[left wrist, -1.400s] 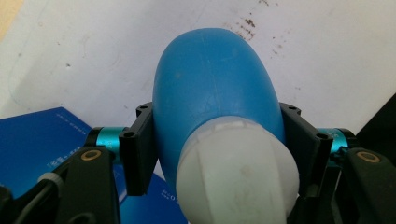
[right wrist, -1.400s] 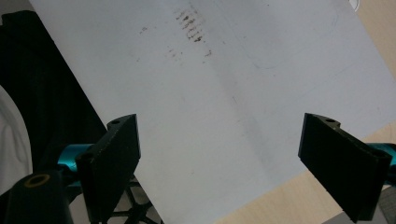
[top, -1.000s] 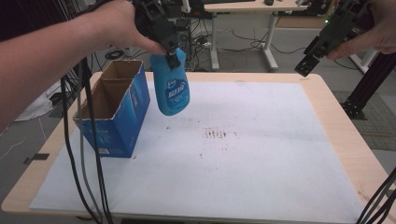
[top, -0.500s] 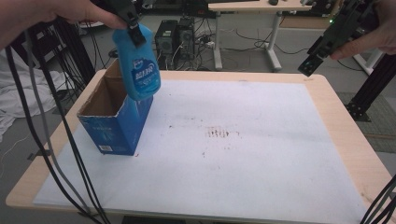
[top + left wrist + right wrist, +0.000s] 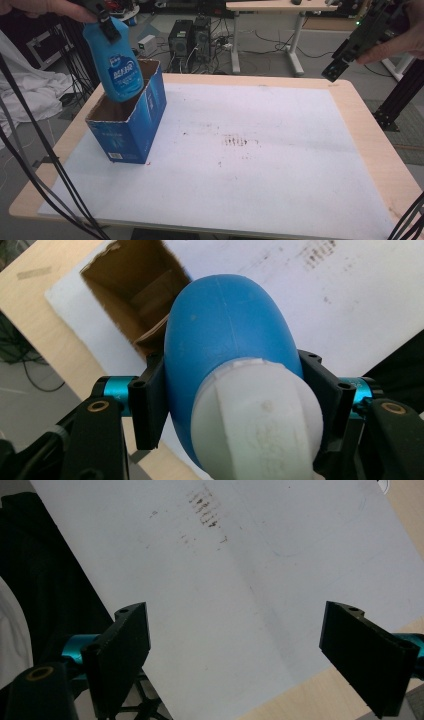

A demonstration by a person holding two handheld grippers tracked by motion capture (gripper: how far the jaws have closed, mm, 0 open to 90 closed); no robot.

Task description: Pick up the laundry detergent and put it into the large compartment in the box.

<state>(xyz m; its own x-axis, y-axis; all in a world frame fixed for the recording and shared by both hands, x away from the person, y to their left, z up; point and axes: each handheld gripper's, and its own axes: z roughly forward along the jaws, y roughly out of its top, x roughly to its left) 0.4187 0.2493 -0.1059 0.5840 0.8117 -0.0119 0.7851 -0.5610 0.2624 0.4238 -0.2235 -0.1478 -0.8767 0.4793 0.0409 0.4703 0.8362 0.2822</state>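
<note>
A blue plastic bottle (image 5: pixel 116 62) with a white cap (image 5: pixel 257 422) hangs cap-up over the open top of a blue cardboard box (image 5: pixel 134 120) at the table's left. My left gripper (image 5: pixel 105 22) is shut on the bottle's neck, its black pads (image 5: pixel 149 407) pressing both sides. In the left gripper view the box's brown inside (image 5: pixel 137 290) lies beyond the bottle. My right gripper (image 5: pixel 345 52) is held high over the table's far right corner, open, with nothing between its jaws (image 5: pixel 235 655).
A white sheet (image 5: pixel 260 150) with dark smudges (image 5: pixel 240 141) covers most of the wooden table (image 5: pixel 385 165). Black cables (image 5: pixel 35 165) hang along the left edge. Desks and computer towers (image 5: pixel 192 37) stand behind the table.
The left gripper has carried the bottle leftward and up, from beside the box's right wall to over its open top. The right gripper has stayed put.
</note>
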